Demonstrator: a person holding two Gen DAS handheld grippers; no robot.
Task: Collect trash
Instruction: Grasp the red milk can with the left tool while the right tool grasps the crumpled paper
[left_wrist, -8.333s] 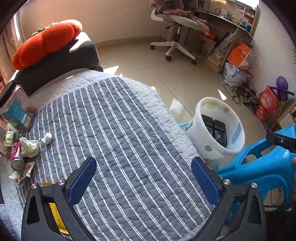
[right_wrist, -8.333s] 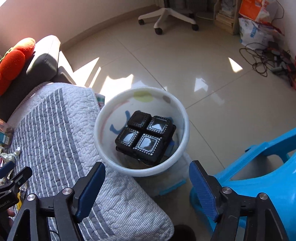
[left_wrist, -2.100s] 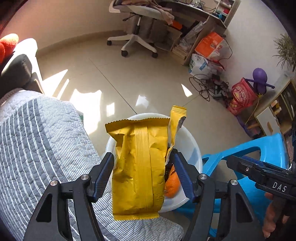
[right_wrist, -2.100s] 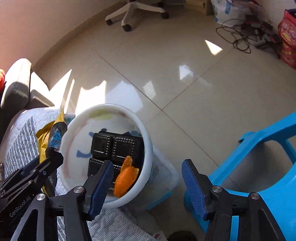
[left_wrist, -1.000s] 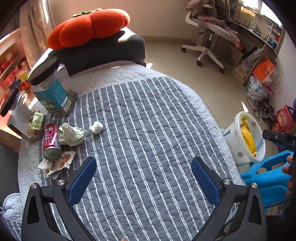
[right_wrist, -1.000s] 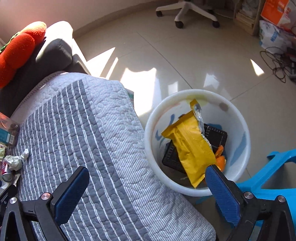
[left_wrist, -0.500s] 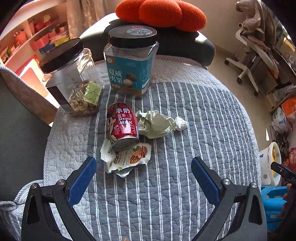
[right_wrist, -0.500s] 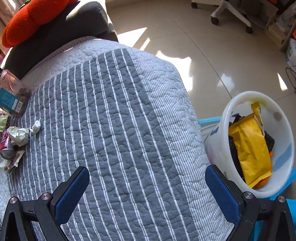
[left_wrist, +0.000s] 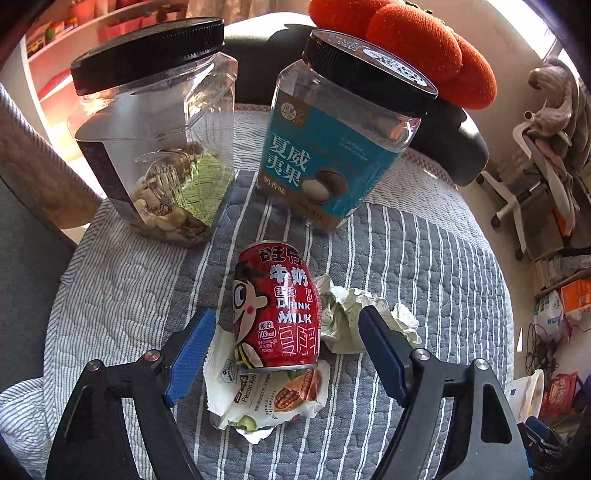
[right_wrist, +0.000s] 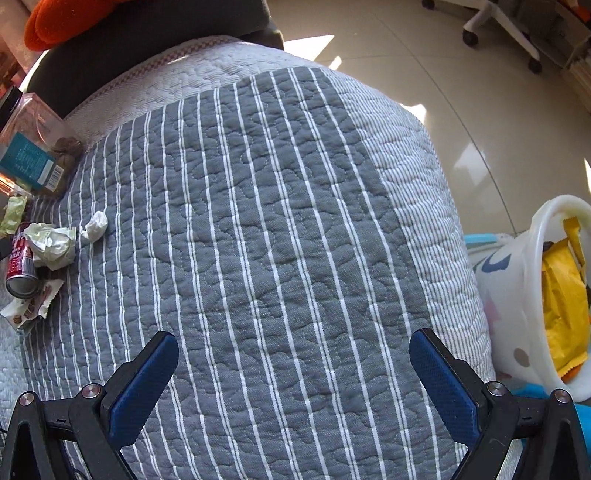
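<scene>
Leftmost, the left tongs (left_wrist: 286, 354) are closing around the red milk can (left_wrist: 275, 310), pads not yet touching it. Risk, I judge: the right pad snags the crumpled paper (left_wrist: 354, 317), or the can (lying on a snack wrapper (left_wrist: 266, 398)) rolls. Both point steeply down over the quilted table (right_wrist: 277, 221). Rightward, the right tongs (right_wrist: 293, 384) gape empty; the bin (right_wrist: 524, 332) stands beyond.

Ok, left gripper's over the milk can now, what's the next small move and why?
Probably ease the left gripper down a little and let its closing jaws meet the red milk can. The can lies between the blue pads with gaps on both sides, not yet gripped, resting on the nut wrapper beside the crumpled paper.
</scene>
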